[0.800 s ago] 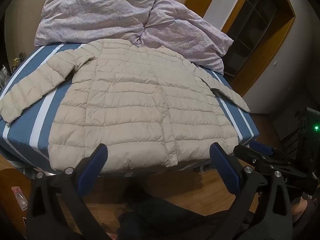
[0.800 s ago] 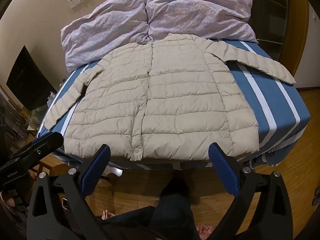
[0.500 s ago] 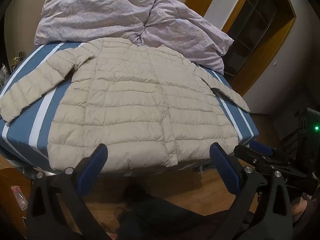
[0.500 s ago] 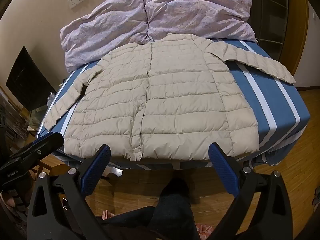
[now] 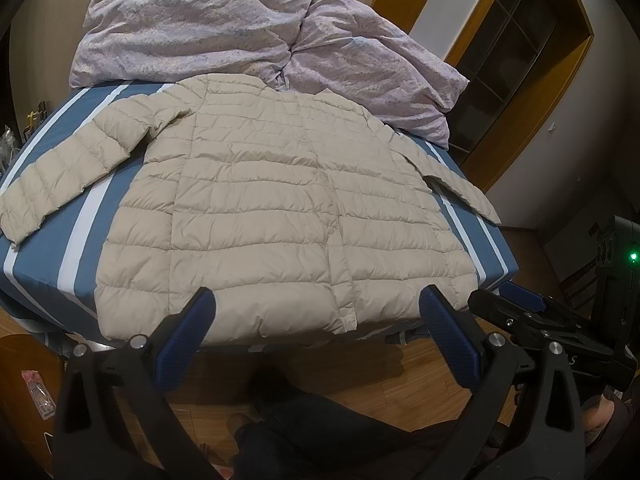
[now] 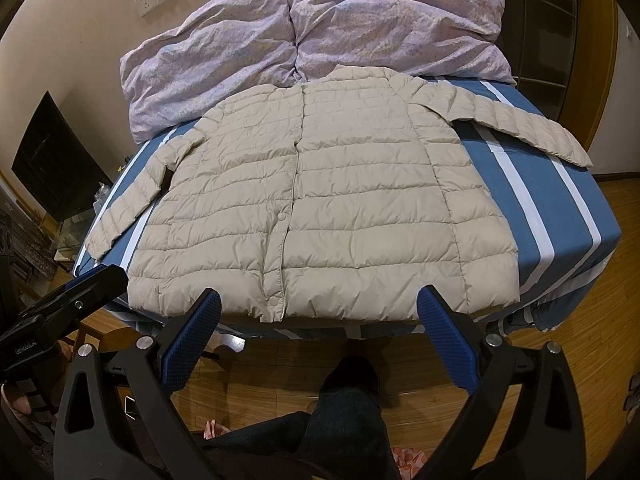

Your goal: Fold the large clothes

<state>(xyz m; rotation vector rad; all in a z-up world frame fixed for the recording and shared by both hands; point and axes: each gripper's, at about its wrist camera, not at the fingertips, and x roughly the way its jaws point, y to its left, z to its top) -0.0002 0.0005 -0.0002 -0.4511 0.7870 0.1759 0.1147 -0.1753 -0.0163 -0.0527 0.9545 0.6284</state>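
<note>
No fold is made yet. One big puffy coat [image 5: 276, 216] lies flat on the striped bed [image 5: 84, 232], front up, snaps shut, both sleeves spread out wide. All the folding is left to do. On the left, the left gripper [image 5: 316, 312] hangs with its jaws wide apart and nothing in them, near the coat's bottom edge. On the right, the right gripper [image 6: 318, 312] is just the same, wide and holding nothing.
</note>
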